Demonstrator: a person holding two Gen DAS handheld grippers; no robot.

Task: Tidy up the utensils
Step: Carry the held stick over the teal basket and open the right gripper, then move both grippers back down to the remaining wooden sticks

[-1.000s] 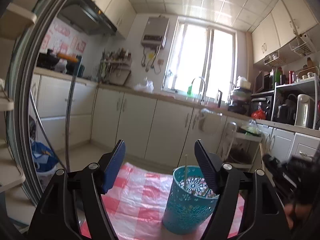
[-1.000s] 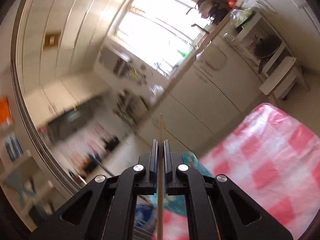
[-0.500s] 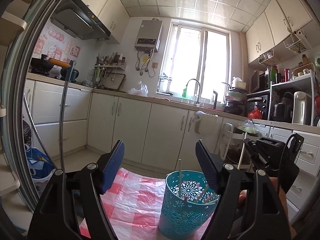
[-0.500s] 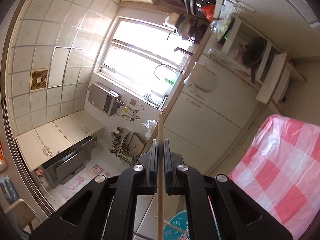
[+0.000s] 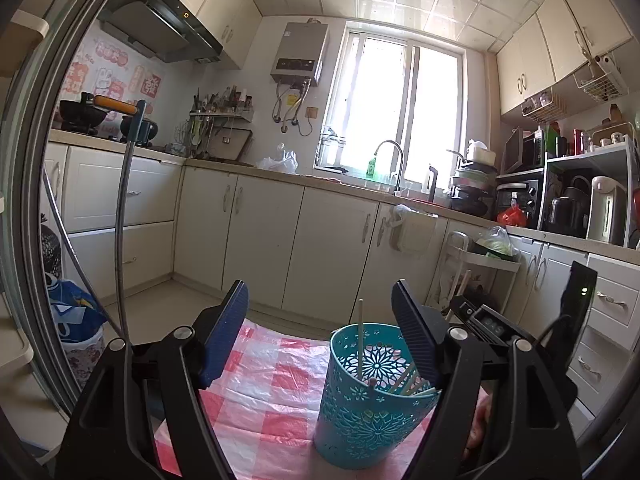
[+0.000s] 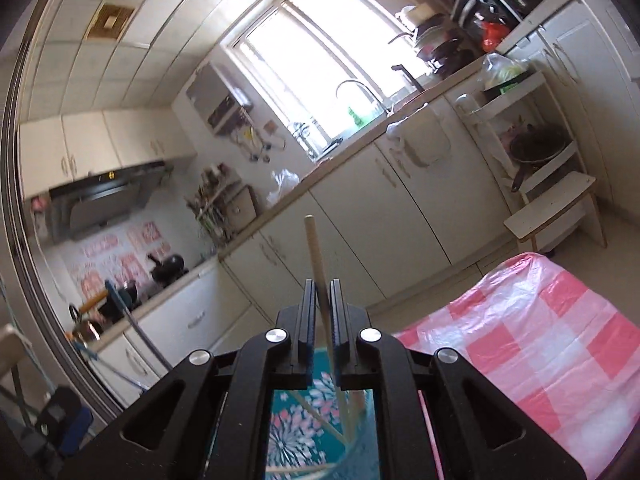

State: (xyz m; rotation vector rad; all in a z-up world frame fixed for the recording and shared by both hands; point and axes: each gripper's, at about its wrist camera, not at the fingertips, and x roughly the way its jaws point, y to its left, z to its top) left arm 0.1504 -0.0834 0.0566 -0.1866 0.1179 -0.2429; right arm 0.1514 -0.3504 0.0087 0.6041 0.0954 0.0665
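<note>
Chopstick (image 6: pixel 318 276) stands between the right tool's (image 6: pixel 321 312) narrow jaws, which are opening slightly, small gaps showing on both sides; its lower end drops into the teal cup (image 6: pixel 308 432) at bottom centre of the right wrist view. Left tool (image 5: pixel 320 332) gapes wide, gripping nothing, the perforated cup (image 5: pixel 372 392) on the pink checked surface (image 5: pixel 272 384) low between its fingers, more chopsticks (image 5: pixel 361 340) inside.

The right claw (image 6: pixel 322 300) sat at lower centre of the frame, its jaws opening with a wooden chopstick (image 6: pixel 316 264) between them, slanting slightly. Directly beneath lay a teal holder (image 6: pixel 296 432) containing further sticks. A pink checked cloth (image 6: pixel 532 344) covered the worktop at lower right.
</note>
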